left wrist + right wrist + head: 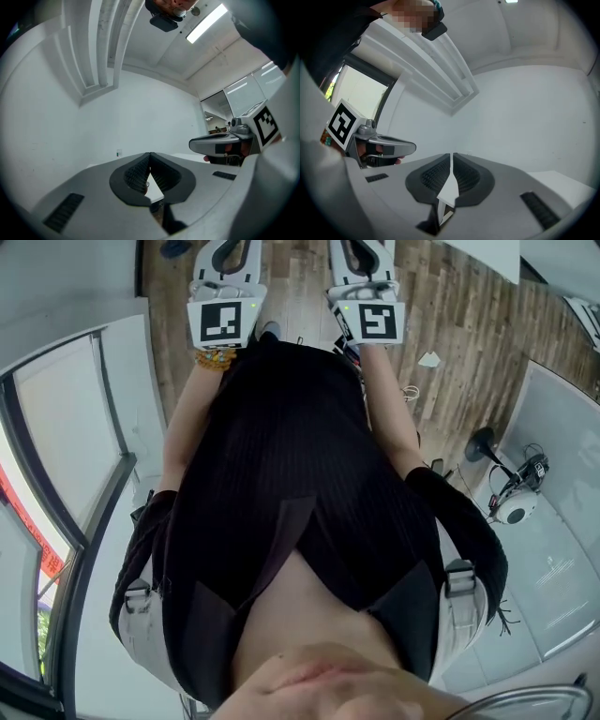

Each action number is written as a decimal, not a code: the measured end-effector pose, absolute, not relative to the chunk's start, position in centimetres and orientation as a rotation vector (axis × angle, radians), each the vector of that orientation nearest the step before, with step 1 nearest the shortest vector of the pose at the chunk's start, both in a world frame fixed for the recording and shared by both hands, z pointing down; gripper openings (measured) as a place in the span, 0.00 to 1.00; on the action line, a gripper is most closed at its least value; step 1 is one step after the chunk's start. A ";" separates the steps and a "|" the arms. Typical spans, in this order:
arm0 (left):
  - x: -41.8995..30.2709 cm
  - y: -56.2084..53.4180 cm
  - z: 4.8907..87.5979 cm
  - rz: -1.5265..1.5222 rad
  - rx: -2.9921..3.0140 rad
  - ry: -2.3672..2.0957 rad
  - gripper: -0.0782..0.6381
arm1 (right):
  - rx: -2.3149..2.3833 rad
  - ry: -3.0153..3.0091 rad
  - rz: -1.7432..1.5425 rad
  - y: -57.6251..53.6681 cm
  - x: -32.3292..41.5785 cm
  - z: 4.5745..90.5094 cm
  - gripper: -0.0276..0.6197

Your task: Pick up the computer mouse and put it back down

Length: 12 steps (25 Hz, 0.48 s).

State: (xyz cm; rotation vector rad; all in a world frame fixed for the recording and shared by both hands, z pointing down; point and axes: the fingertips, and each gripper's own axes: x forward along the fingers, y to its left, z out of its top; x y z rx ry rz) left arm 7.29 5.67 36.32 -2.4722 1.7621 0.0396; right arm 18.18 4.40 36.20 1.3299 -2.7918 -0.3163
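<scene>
Dark garment [281, 484] — floor [469, 315], right gripper [362, 259] beyond.

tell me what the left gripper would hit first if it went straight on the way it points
Probably the white wall. The left gripper, jaws together and empty, faces it with nothing visible between; how far off is unclear.

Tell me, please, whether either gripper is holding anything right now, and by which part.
Nothing is held. The left gripper and the right gripper each have their jaws closed together with nothing between them.
</scene>
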 end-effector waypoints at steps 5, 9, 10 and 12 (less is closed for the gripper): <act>7.7 7.0 37.3 0.013 -2.481 1.772 0.13 | 1.371 -2.786 -0.293 5.7 18.7 36.8 0.10; 8.0 7.1 37.8 0.006 -2.502 1.754 0.13 | 1.399 -2.801 -0.270 6.2 18.9 36.8 0.10; 8.1 7.3 37.9 -0.004 -2.509 1.750 0.13 | 1.404 -2.800 -0.276 6.4 19.0 36.8 0.10; 8.1 7.5 38.1 -0.017 -2.519 1.741 0.13 | 1.415 -2.787 -0.285 6.6 19.2 36.9 0.10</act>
